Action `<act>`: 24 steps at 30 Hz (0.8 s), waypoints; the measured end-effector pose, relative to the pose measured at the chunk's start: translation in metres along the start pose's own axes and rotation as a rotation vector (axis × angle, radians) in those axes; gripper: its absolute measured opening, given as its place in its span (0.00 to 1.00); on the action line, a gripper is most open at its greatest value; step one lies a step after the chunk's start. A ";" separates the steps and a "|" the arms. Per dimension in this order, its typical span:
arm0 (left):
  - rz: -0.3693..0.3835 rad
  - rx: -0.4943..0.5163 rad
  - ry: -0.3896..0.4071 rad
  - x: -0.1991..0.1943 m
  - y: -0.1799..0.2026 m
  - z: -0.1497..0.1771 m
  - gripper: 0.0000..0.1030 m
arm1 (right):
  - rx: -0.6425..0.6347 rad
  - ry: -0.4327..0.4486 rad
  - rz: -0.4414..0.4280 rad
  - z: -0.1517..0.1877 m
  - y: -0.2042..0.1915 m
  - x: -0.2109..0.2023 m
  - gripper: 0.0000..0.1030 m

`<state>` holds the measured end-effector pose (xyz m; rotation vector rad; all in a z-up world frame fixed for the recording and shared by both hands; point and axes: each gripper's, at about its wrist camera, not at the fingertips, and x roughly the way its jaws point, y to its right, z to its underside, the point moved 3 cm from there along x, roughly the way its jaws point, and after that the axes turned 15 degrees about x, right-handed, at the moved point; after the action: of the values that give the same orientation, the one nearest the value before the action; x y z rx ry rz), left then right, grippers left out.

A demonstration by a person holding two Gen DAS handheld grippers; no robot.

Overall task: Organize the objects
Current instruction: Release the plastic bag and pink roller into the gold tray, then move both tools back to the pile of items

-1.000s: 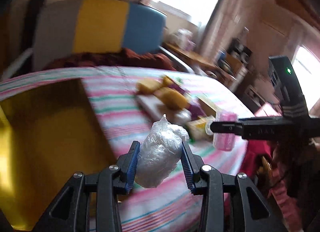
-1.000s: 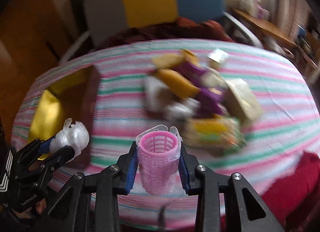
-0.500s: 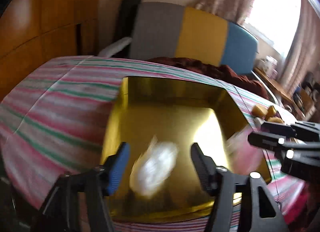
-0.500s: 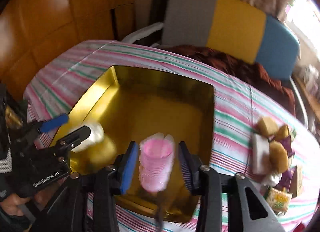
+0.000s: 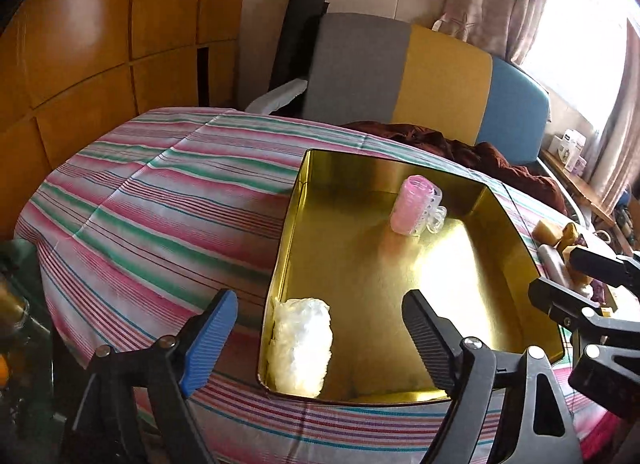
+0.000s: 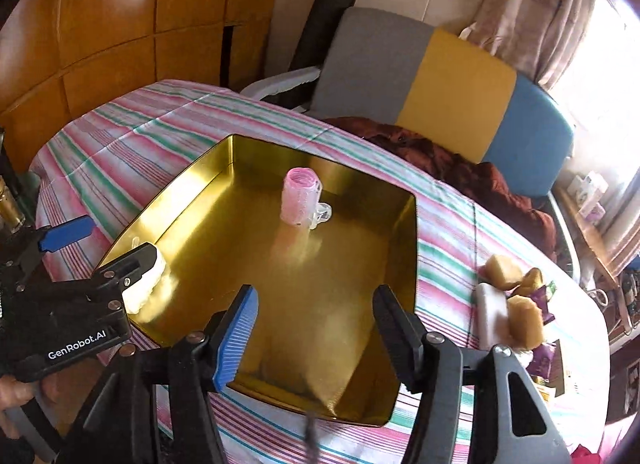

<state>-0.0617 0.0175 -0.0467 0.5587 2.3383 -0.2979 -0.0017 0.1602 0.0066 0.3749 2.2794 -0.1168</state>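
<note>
Shiny gold metal tray (image 5: 516,240) on striped surface (image 5: 168,200), pink plastic hair roller (image 5: 412,210) near its far edge, white crinkly plastic bundle (image 5: 300,344) in its near corner, left gripper (image 5: 320,328) and right gripper (image 6: 316,324) fingers opening wide, holding nothing

partly hidden, cropped or unclear around the gold tray (image 6: 192,184)

in the right wrist view the left gripper (image 6: 100,242) covers most of the white plastic bundle (image 6: 146,288), and only part of the person's hand (image 6: 16,396) shows at the left edge. the snack pile (image 6: 516,304) is half cut off behind the right gripper's frame, its packets too jumbled to name. in the left wrist view the right gripper (image 5: 576,276) hides most of that pile, and a dim object (image 5: 12,316) at the left edge stays unreadable.
</note>
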 end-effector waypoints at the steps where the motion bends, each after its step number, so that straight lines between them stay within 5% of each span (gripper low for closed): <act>1: -0.001 0.003 0.003 -0.001 0.001 -0.001 0.83 | 0.001 0.005 0.002 0.000 0.000 -0.001 0.62; 24: 0.008 0.093 0.050 -0.031 0.042 -0.018 0.83 | 0.107 0.088 0.004 -0.003 0.037 -0.027 0.62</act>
<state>-0.0321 0.0512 -0.0153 0.6273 2.3795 -0.3940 0.0251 0.1900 0.0301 0.4479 2.3651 -0.2248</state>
